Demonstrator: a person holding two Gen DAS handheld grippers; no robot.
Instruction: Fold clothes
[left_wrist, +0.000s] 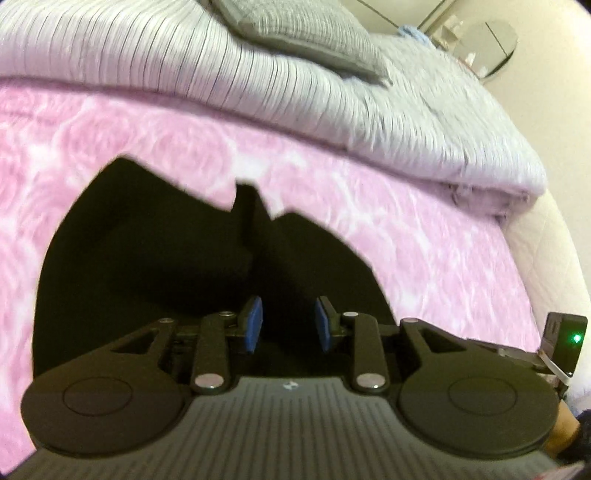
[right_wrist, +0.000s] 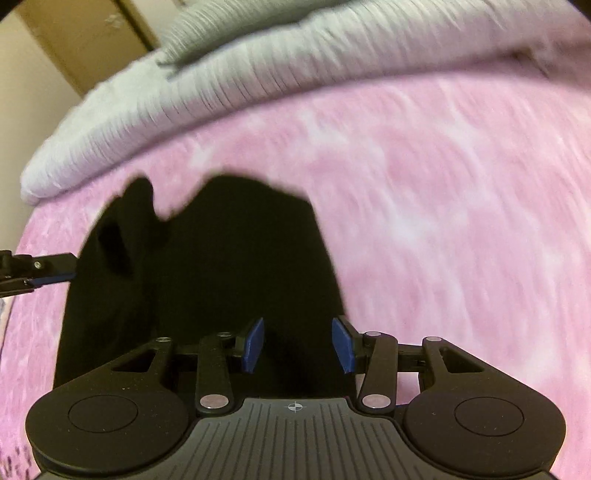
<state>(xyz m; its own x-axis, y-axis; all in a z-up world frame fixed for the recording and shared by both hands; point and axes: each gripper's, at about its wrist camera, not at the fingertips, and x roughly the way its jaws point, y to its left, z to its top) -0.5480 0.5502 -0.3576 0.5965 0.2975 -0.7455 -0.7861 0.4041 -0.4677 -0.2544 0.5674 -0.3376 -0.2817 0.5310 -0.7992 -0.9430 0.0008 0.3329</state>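
Two parted grippers (left_wrist: 287, 325) (right_wrist: 297, 345), black garment (left_wrist: 166, 251)

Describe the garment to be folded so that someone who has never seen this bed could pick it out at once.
Start at the bed, covered by a pink rose-patterned blanket with a grey ribbed quilt bunched along its far side. On the pink, nearer than the quilt, lies the black garment, right in front of both hand-held grippers. It is the only black cloth there, plain and unpatterned.

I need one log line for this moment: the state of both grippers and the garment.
left gripper: open, empty | right gripper: open, empty | black garment: on pink blanket, partly bunched | grip: none
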